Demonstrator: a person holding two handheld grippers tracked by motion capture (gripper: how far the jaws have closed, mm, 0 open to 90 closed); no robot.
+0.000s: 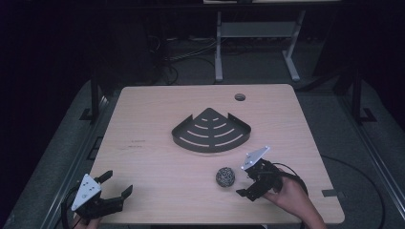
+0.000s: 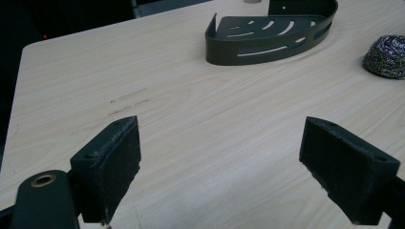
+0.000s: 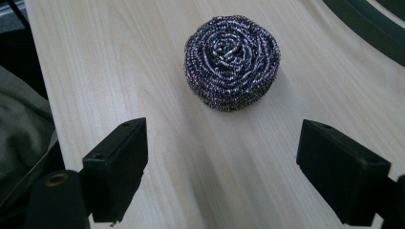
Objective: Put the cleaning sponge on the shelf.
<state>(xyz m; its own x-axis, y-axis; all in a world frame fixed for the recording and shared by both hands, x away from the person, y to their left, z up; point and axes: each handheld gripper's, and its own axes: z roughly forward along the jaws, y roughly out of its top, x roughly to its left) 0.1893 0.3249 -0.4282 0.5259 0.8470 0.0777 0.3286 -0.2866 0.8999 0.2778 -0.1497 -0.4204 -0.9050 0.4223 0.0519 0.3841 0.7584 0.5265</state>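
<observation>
Round steel-wool scouring ball, dark grey with a metallic glint (image 1: 225, 177), sits on the pale wood-grain table (image 1: 157, 157), toward 5 o'clock from table centre, well short of the near edge. Right gripper (image 1: 248, 183) is just at 3 o'clock of the ball, near it but apart, jaws spread wide with nothing between them; a hand (image 1: 291, 193) holds it from behind. In the right gripper view the ball (image 3: 232, 62) lies ahead at 12 o'clock, beyond the two black jaws, untouched.

Dark metal quarter-round corner shelf with curved slots and a low rim (image 1: 211, 132) rests at table centre, at 11 o'clock of the ball, apart from it. Left gripper view shows the shelf (image 2: 267, 33) at 1 o'clock and the ball (image 2: 388, 56) at 2 o'clock by the frame edge.

Left gripper (image 1: 116, 183) hangs at the table's 7 o'clock corner, jaws wide apart and holding nothing, well apart from ball and shelf. Small round hole (image 1: 239, 97) near the far edge at 1 o'clock.
</observation>
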